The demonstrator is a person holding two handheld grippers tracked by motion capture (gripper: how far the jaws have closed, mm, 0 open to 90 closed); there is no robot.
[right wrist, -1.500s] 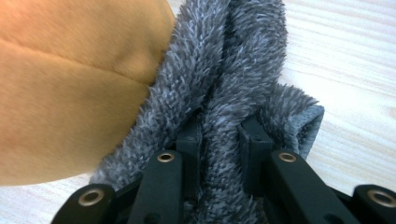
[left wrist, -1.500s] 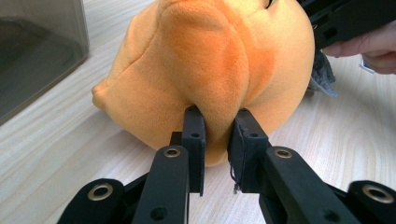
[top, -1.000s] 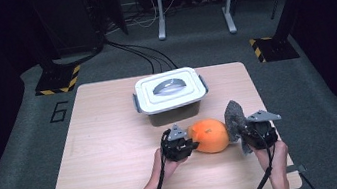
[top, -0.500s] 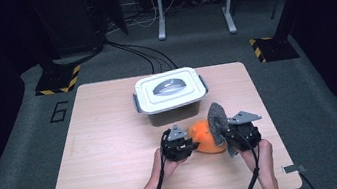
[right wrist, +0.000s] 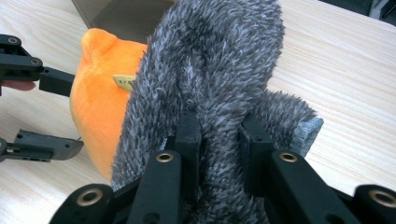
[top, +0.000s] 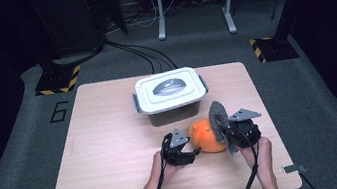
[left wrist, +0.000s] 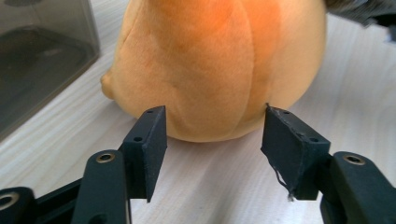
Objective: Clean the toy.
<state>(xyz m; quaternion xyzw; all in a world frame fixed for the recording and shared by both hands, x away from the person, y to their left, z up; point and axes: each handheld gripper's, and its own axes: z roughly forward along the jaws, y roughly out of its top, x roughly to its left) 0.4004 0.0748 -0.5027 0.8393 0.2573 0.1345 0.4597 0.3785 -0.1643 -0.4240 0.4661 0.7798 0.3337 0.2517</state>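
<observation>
A person is working two grippers around one orange plush toy [top: 207,135] lying on the table [top: 104,149], just in front of a single lidded box [top: 171,96]. The right gripper [right wrist: 219,130] is clenching one grey fuzzy cloth [right wrist: 210,74], which is standing up against the toy's right side and hiding part of it; the jaw tips are buried in the pile. The left gripper [left wrist: 212,135] is sitting released, its jaws spread just short of the toy's near face, the toy between and beyond them. The toy's top is cut off in the left gripper view, and the small yellow tag [right wrist: 125,82] on it is too small to read.
</observation>
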